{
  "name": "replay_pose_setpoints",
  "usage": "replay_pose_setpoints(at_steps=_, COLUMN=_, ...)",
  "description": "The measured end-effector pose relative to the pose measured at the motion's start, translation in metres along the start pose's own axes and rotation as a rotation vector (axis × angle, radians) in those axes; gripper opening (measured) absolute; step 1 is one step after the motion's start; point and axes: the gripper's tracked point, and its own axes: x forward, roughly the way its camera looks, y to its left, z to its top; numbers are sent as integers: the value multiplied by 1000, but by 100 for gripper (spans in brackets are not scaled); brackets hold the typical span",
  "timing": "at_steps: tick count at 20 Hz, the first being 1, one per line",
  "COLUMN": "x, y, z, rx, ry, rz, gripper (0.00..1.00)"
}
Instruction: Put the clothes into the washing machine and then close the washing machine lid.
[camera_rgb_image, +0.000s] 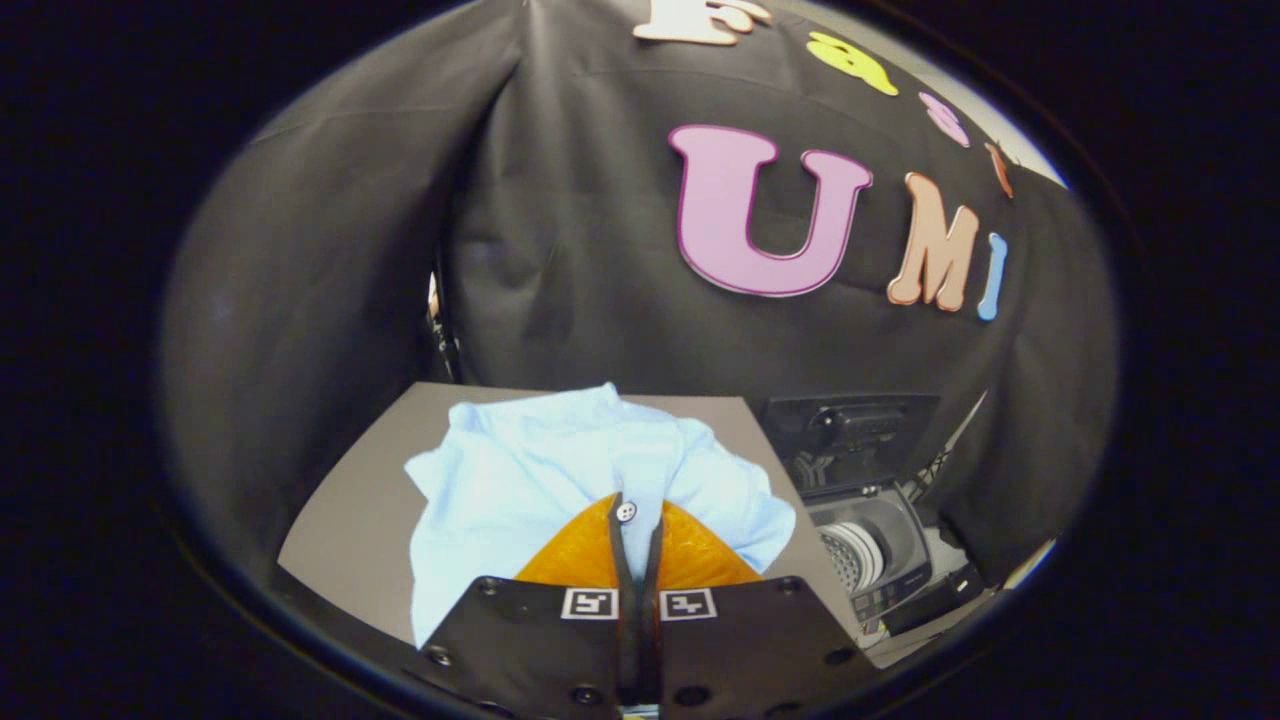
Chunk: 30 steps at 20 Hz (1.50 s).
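Note:
A light blue shirt (530, 480) lies crumpled on the grey table (350, 520), its folds gathering up toward my fingertips. My gripper (634, 512) is shut, and its orange fingers (700, 560) pinch a bunch of the shirt's cloth at the tips. Beyond the table's right edge stands a small washing machine (880, 560). Its dark lid (850, 430) is raised upright at the back, and the ribbed drum opening (850, 555) shows below it. The part of the shirt under my fingers is hidden.
Black cloth walls close in behind the table and on both sides. A bare strip of table lies left of the shirt. A dark control panel (920, 600) sits at the machine's near end.

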Motion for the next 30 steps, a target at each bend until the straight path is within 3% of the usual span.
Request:
replay_pose_setpoints(at_steps=9, x=-22, y=-117, z=49, rx=10, ry=-196, rz=-177, gripper=1)
replay_pose_setpoints(at_steps=15, x=-16, y=-184, z=61, rx=-34, ry=-259, rz=-212, gripper=1)
replay_pose_setpoints(at_steps=23, x=3, y=-245, z=50, rx=-71, ry=-340, rz=-292, gripper=1)
replay_pose_setpoints(at_steps=30, x=38, y=-280, z=12, rx=-39, ry=-296, rz=-298, gripper=1)
